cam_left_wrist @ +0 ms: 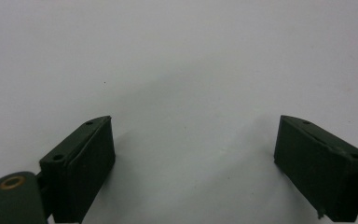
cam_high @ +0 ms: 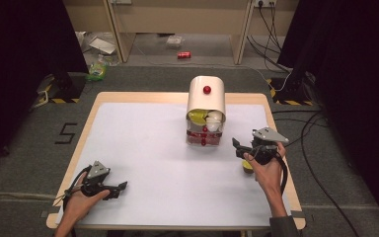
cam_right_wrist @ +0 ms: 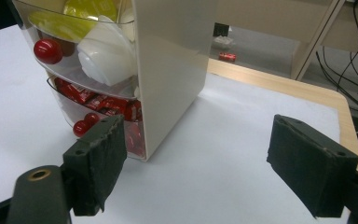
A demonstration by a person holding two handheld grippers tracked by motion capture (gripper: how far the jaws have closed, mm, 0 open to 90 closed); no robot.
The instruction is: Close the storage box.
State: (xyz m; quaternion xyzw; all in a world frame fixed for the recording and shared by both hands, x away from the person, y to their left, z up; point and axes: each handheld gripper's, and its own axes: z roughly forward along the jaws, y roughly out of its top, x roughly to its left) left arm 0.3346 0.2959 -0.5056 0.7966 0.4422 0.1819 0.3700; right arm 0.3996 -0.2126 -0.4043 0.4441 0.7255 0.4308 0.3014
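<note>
Your right gripper [cam_high: 238, 146] faces the drawer cabinet [cam_high: 207, 109], jaws apart and empty.
From above, your left gripper [cam_high: 122, 187] rests near the table [cam_high: 143, 148] edge; its own view shows jaws apart over bare surface; the right's view puts the red-knobbed drawers [cam_right_wrist: 93, 105] just ahead, likely to pull one.

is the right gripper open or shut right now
Open. In the right gripper view the right gripper has its jaws wide apart with bare table between them, beside the drawer cabinet.
</note>
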